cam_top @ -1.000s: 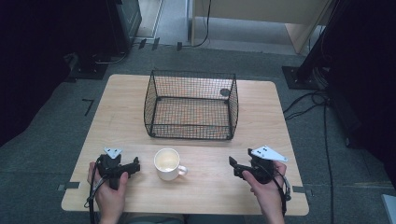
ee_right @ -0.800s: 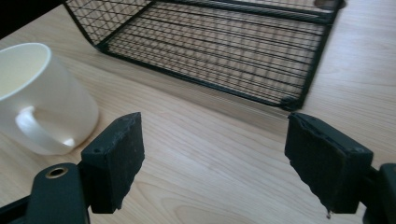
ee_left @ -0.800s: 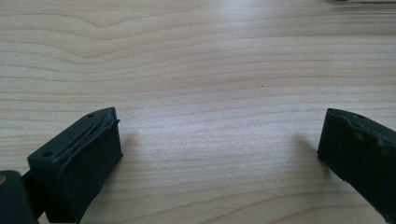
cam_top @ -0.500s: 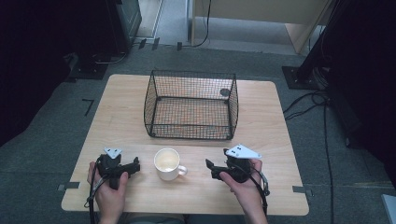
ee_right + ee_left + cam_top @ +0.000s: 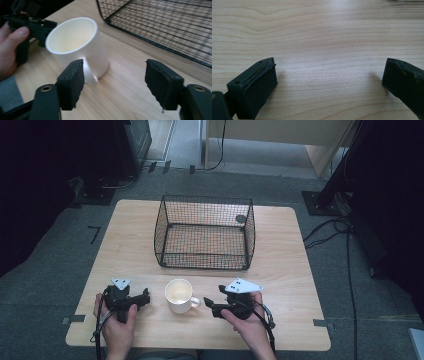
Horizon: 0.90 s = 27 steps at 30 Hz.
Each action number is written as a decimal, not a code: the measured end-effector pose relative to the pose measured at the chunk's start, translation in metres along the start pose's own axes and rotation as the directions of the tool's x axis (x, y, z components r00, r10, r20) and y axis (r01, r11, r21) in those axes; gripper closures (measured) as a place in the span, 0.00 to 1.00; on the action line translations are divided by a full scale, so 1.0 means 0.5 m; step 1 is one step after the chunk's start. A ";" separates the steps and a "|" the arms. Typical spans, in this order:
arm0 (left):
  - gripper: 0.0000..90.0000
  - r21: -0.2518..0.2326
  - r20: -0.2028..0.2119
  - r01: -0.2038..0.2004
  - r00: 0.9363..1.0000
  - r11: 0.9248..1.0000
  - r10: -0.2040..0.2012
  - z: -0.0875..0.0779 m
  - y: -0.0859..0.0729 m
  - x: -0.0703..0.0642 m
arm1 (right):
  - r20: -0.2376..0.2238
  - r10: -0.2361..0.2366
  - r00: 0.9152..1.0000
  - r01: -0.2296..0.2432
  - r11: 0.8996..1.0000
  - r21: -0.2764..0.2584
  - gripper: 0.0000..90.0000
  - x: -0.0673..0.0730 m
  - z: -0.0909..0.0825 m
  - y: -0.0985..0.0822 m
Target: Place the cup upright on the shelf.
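The white mug [image 5: 179, 294] stands upright on the table [image 5: 280, 270], near the front edge and between the two hands, with its handle turned toward the person's right. That turn probably explains the approach: the right gripper [image 5: 210, 306] comes in low from that side, its tips just beside the handle, so the handle is the nearest thing to pinch. In the right gripper view its fingers [image 5: 72, 82] are spread wide, with nothing between them; one black pad stands in front of the handle and the mug's lower wall, while the other is well off to the side over bare wood, so the opening is not yet centred on the handle and, as I judge it, needs a small sideways shift first. The left gripper [image 5: 142, 298] rests at the mug's other side, near it but apart, its fingers [image 5: 257, 85] likewise wide open over plain table, likely waiting out of the way. The wire basket [image 5: 205, 232] sits behind the mug toward the table's middle, open at the top, a plausible place for the mug to go.
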<state>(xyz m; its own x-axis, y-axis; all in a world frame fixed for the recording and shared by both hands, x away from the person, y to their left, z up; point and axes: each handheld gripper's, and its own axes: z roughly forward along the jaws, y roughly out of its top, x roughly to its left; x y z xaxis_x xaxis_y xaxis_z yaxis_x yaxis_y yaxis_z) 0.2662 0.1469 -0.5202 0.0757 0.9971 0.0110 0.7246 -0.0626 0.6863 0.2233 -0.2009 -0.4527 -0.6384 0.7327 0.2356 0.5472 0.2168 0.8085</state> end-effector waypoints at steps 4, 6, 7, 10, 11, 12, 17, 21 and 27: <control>0.00 0.000 0.000 0.000 1.000 1.000 0.000 0.000 0.000 0.000 | -0.047 -0.004 0.999 0.005 1.000 0.011 0.43 0.010 0.015 -0.001; 0.00 0.001 0.000 0.000 1.000 1.000 0.000 0.000 0.000 0.000 | -0.072 -0.003 0.997 0.004 1.000 0.026 0.49 0.014 0.023 -0.002; 0.00 0.001 0.000 -0.001 1.000 1.000 0.001 0.000 0.000 0.000 | -0.081 -0.002 0.997 0.004 1.000 0.029 0.52 0.014 0.027 -0.003; 0.00 0.000 0.000 0.000 1.000 1.000 0.000 0.000 0.000 0.000 | -0.080 -0.003 0.997 0.005 0.999 0.035 0.59 0.015 0.037 -0.006; 0.00 -0.002 0.000 0.001 1.000 1.000 -0.001 0.000 0.000 0.000 | -0.086 0.002 0.996 0.002 0.999 0.040 0.61 0.015 0.040 -0.006; 0.00 -0.001 0.000 0.001 1.000 1.000 -0.001 0.000 0.000 0.000 | -0.101 -0.002 0.995 0.008 0.999 0.054 0.62 0.017 0.048 -0.008; 0.00 -0.002 0.000 0.001 1.000 1.000 -0.001 0.000 0.000 0.000 | -0.114 -0.041 0.993 0.049 0.996 0.070 0.69 0.027 0.062 -0.011; 0.00 -0.001 0.000 0.000 1.000 1.000 0.000 0.000 0.000 0.000 | -0.086 -0.062 0.994 0.070 0.994 0.088 0.73 0.036 0.072 -0.017; 0.00 -0.002 0.000 0.002 1.000 1.000 -0.002 0.000 0.000 0.000 | -0.123 -0.061 0.991 0.072 0.993 0.093 0.82 0.043 0.070 -0.027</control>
<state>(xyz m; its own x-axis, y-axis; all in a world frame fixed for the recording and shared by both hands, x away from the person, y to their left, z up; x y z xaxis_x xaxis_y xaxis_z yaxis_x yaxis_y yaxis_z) 0.2662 0.1468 -0.5203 0.0744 0.9972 0.0102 0.7234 -0.0610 0.6878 0.2215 -0.1655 -0.4774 -0.7322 0.6334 0.2506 0.5474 0.3283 0.7698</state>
